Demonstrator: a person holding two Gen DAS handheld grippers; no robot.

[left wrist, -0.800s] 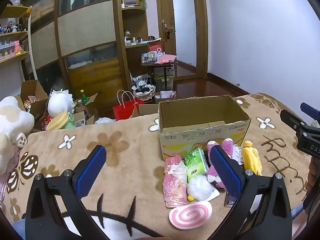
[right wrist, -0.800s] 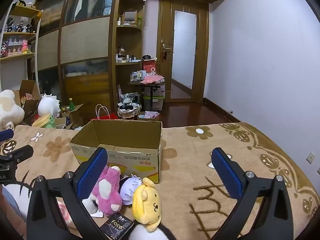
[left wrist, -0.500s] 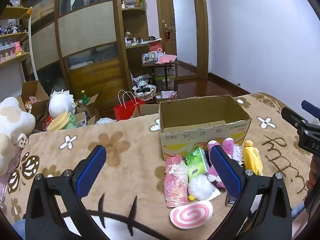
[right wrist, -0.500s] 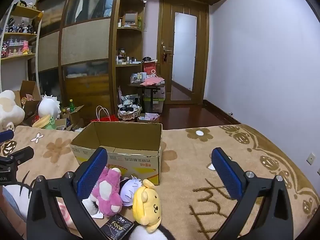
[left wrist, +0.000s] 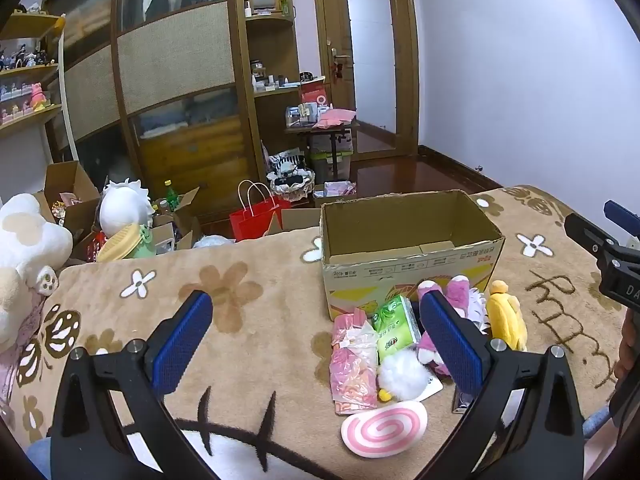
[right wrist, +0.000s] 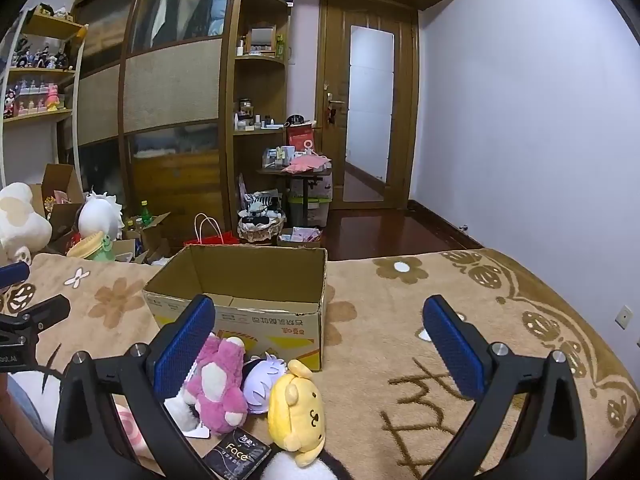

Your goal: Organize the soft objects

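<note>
my right claw (right wrist: 316, 344) and left claw (left wrist: 316, 340) gape wide, empty. the yellow plush dog (right wrist: 296, 408) looks light, squashy; i'd pinch its round head.

Both wrist views look slightly downward across the bed; each catches the open brown cardboard box (left wrist: 408, 258) (right wrist: 244, 300) at mid-frame, close by.

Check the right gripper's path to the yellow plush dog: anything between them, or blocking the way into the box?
Nothing visible blocks it. The right gripper is open and empty, and the yellow plush dog sits exposed just below it, touching the purple plush. The cardboard box behind is open-topped.
</note>
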